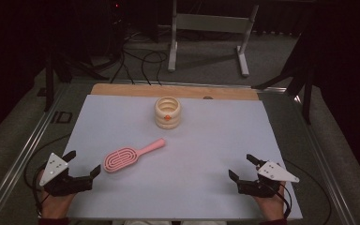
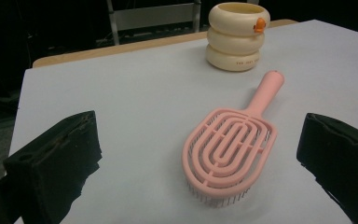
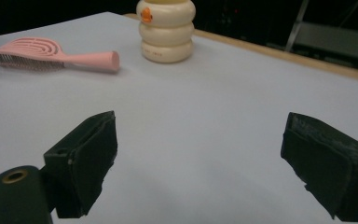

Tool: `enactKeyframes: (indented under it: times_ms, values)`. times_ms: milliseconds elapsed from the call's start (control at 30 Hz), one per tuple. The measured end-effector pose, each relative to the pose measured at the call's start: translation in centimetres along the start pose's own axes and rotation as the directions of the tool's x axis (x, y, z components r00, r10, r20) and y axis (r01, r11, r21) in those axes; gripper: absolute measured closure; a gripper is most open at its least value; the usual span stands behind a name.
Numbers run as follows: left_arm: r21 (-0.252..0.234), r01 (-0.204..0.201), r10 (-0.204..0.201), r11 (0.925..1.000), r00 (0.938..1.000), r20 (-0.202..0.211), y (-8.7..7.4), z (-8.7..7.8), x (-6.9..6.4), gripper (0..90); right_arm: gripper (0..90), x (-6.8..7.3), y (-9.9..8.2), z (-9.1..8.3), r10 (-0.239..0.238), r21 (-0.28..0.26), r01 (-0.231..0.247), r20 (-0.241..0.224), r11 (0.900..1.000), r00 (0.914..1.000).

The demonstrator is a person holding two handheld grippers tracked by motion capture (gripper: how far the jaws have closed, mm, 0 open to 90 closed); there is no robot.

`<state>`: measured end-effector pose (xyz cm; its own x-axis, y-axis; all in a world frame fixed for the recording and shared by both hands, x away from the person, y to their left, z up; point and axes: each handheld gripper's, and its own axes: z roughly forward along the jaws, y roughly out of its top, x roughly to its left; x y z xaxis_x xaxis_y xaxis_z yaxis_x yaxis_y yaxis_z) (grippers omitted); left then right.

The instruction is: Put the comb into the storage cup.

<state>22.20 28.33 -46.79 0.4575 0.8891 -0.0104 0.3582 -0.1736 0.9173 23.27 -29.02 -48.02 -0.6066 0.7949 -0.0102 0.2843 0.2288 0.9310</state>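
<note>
Claws sit at the near edge of our white surface (image 1: 206, 140), left claw (image 1: 82, 164) and right claw (image 1: 243, 168) both spread apart, empty. Just beyond the left one the pink brush (image 1: 129, 156) lies flat, its handle aimed far-right toward the cream ringed cup (image 1: 168, 112); dark room behind.

The brush (image 2: 230, 154) looks like smooth pink plastic with a soft satin sheen, and fine thin bristles show under its open ribbed head. Beyond its handle, the cup (image 2: 237, 36) is cream, smooth and slightly glossy, probably plastic, with a small orange mark near the rim. Both lie on a matt pale sheet (image 1: 206, 159), paper-like and without glare. Behind the cup a strip of bare wood (image 1: 122, 90) shows. The gripper pads (image 3: 86, 158) are black, rough and dull.
</note>
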Motion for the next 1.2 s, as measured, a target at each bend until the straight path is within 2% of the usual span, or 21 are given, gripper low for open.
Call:
enactKeyframes:
  times_ms: [133, 233, 467, 933, 1200]
  values:
    - [0.010, -0.012, 0.012, 0.9999, 0.9999, 0.003, -0.1, 0.3, -0.1, 0.0, 9.1, -0.2, -0.2, 0.2, 0.016, 0.007, -0.016, 0.023, 0.9998, 0.9996]
    - [0.012, -0.008, 0.008, 0.9999, 1.0000, 0.004, -0.1, 0.3, -0.1, 0.0, 9.1, -0.2, -0.3, 0.3, 0.025, 0.001, -0.025, 0.018, 0.9997, 0.9995]
    - [0.018, -0.026, 0.026, 0.9995, 0.9997, -0.006, 0.4, 0.2, -0.3, 0.0, 9.1, -0.4, -0.7, 0.5, 0.050, 0.006, -0.051, 0.006, 0.9987, 0.9987]
    - [0.003, -0.041, 0.042, 0.9991, 0.9991, -0.011, 1.8, -0.1, -0.3, 0.0, 9.1, -0.5, -0.8, 0.6, 0.053, 0.008, -0.053, 0.025, 0.9986, 0.9983]
    - [0.012, -0.057, 0.057, 0.9983, 0.9983, -0.006, 2.1, 0.3, -0.5, 0.0, 9.1, -0.5, -0.8, 0.7, 0.056, 0.008, -0.057, 0.032, 0.9984, 0.9979]
